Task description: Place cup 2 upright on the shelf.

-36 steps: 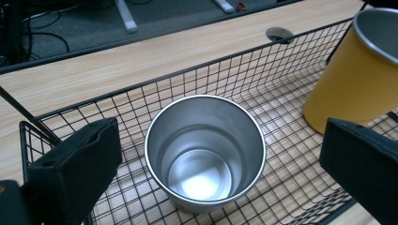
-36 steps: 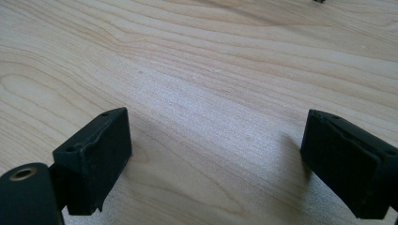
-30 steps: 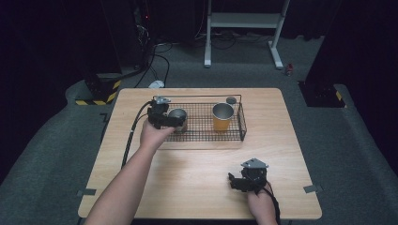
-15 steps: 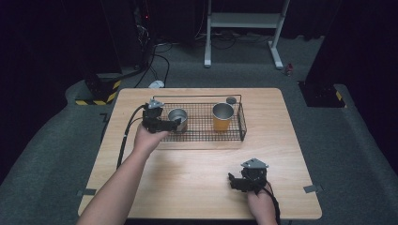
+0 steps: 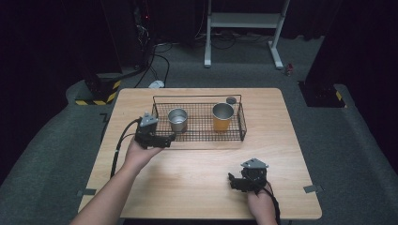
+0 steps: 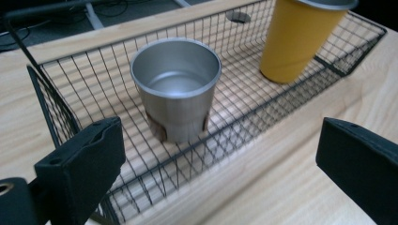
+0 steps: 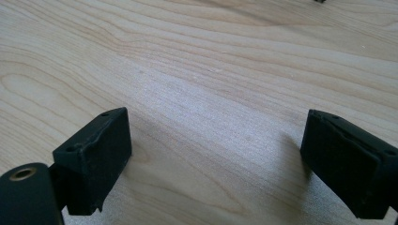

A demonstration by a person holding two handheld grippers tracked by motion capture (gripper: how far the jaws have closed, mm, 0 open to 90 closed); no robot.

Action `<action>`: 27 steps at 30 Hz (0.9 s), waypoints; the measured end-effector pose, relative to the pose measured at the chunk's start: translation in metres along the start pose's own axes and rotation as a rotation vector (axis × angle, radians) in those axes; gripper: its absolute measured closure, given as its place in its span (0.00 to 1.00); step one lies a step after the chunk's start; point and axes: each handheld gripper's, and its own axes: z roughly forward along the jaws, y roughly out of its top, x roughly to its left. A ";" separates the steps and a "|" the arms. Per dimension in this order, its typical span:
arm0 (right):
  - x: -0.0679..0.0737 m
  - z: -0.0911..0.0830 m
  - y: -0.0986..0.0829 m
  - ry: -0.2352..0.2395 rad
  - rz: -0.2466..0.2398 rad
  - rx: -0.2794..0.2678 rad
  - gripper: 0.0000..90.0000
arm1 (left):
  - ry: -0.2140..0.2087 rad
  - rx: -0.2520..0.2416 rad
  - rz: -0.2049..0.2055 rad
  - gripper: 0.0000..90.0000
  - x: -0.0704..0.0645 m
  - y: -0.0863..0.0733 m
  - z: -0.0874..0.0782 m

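Note:
A black wire basket (image 5: 197,100) (image 6: 291,96) stands at the back middle of the wooden table (image 5: 187,173). Inside it stand a steel cup (image 5: 177,119) (image 6: 176,86) at the left and a yellow cup (image 5: 222,116) (image 6: 300,40) at the right, both upright. My left gripper (image 5: 170,138) (image 6: 220,178) is open, just outside the basket's front left corner, jaws pointing at the steel cup and apart from it. My right gripper (image 5: 232,181) (image 7: 216,164) rests low over bare wood near the front right, open with nothing between its jaws.
A small dark round hole (image 5: 230,100) (image 6: 237,17) shows in the tabletop behind the basket. Beyond the table lie grey carpet, cables (image 5: 159,61), a white stand (image 5: 244,28) and a yellow-black striped block (image 5: 101,91).
My left gripper has drawn back from beside the steel cup, toward the front and slightly left, to outside the basket's front left corner. The right gripper has stayed put.

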 end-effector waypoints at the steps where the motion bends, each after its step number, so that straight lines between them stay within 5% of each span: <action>1: 0.000 0.000 0.000 0.000 0.000 0.000 0.10 | -0.003 0.001 0.006 0.02 -0.001 -0.004 -0.003; 7: 0.000 0.000 0.000 0.000 0.000 0.000 0.10 | -0.017 0.020 0.024 0.02 -0.008 -0.031 -0.015; 15: 0.000 0.000 0.000 -0.001 0.000 0.000 0.10 | -0.044 0.104 0.016 0.02 -0.013 -0.090 -0.030; 22: 0.000 0.000 0.000 -0.001 0.000 0.000 0.10 | -0.009 0.205 0.061 0.03 -0.010 -0.120 -0.038; 27: 0.000 0.000 0.000 -0.001 -0.001 0.000 0.10 | 0.028 0.202 0.058 0.02 -0.006 -0.139 -0.043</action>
